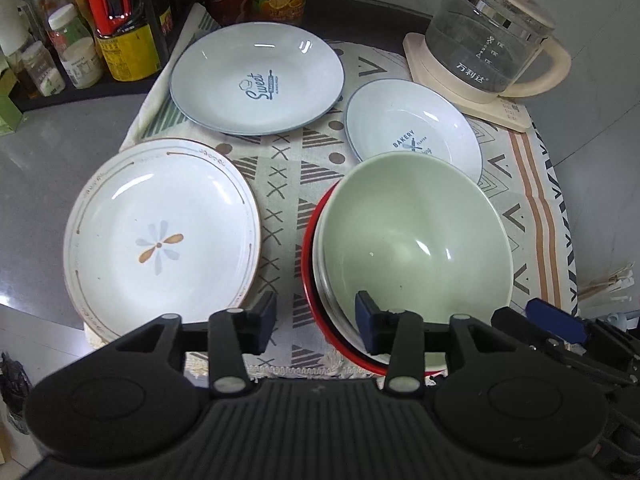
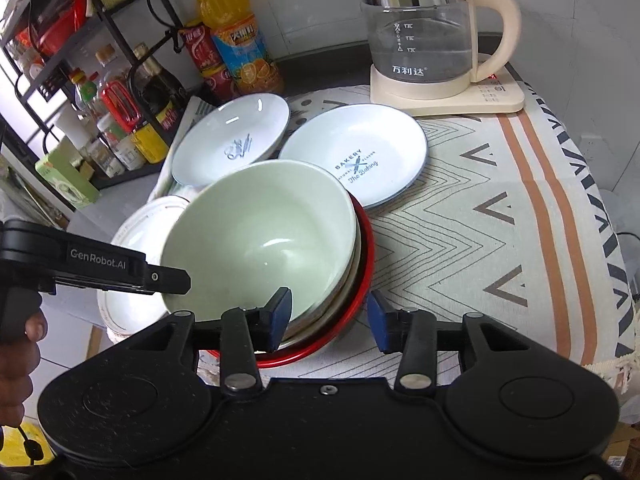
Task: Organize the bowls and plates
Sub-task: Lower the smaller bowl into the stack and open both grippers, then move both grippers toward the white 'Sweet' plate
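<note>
A pale green bowl (image 1: 412,236) sits nested on a stack of bowls with a red-rimmed one (image 1: 316,300) at the bottom, near the cloth's front edge. My left gripper (image 1: 316,316) is open, its jaws standing either side of the stack's near-left rim. My right gripper (image 2: 330,318) is open around the stack's near-right rim (image 2: 352,304). A flower plate (image 1: 160,236) lies at the left. A "Sweet" plate (image 1: 256,76) lies at the back. A "Bakery" plate (image 1: 412,124) lies behind the green bowl (image 2: 260,232).
A glass kettle (image 1: 488,36) on a cream base stands at the back right of the patterned cloth (image 1: 280,168). Bottles and jars (image 1: 120,40) crowd the back left. The cloth's right half (image 2: 500,216) is bare.
</note>
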